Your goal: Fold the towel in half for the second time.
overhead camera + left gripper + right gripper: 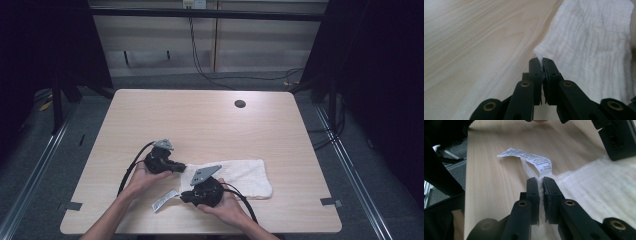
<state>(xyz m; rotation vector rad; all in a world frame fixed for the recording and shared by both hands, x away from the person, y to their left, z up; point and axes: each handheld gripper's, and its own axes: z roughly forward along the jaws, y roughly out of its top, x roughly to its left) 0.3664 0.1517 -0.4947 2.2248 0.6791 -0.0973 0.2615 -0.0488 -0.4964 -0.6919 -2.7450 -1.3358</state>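
Observation:
A white towel (240,176) lies flat on the wooden table (200,120), long side running left to right, near the front edge. My left gripper (181,168) is at its far left corner, and the left gripper view shows the jaws shut on that corner of the towel (586,42). My right gripper (184,198) is at the near left corner. There its jaws are shut on the towel (599,185) edge right beside the printed care label (529,160), which sticks out onto the table (494,190). The label (164,200) points toward the front left.
A round cable hole (240,104) sits in the table's far right part. Bare wood lies around the towel on all sides. Metal frame rails (30,175) run along the floor to the left and right of the table. Cables (200,60) hang at the back wall.

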